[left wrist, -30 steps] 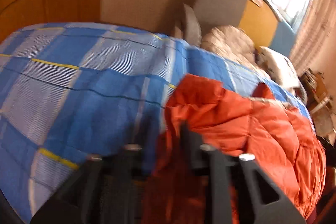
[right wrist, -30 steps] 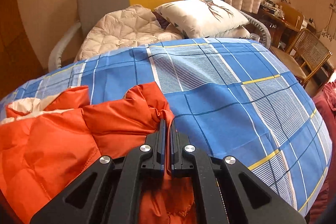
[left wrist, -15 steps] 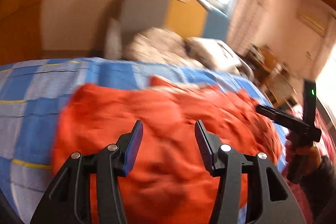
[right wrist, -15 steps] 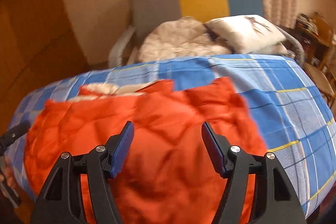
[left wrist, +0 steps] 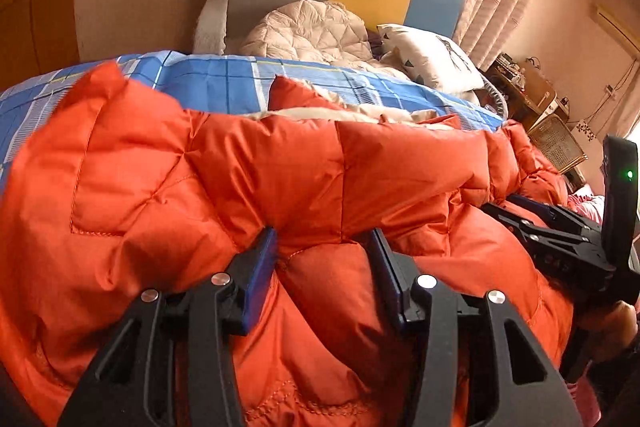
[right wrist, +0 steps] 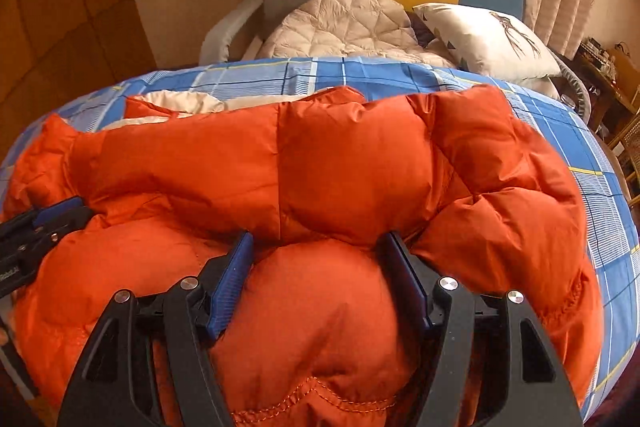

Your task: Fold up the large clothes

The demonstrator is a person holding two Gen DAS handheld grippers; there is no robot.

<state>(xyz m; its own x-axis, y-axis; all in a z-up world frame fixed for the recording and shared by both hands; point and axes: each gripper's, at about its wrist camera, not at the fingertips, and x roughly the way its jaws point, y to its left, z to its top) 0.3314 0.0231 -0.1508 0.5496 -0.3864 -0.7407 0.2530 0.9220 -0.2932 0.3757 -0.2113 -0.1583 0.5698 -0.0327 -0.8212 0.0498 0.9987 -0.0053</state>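
Both grippers have let go of the orange jacket (right wrist: 360,163). A second ago the right gripper (right wrist: 316,267) was clamped thin on a corner of it; now its jaws stand wide, with a puffy bulge of fabric between them that the pads do not seem to squeeze. The left gripper (left wrist: 324,259) is about half open and closing slightly, a quilted fold rising between its fingers, also apparently unpinched. Meanwhile the jacket, which lay bunched at one side of the blue checked bed (right wrist: 400,75), now spreads across the lower half of both views, its cream lining (right wrist: 180,103) showing along the far edge. I judge a fold has just been laid and released, so the next grasp can start.

Both grippers point steeply down, side by side; each shows at the other's frame edge.
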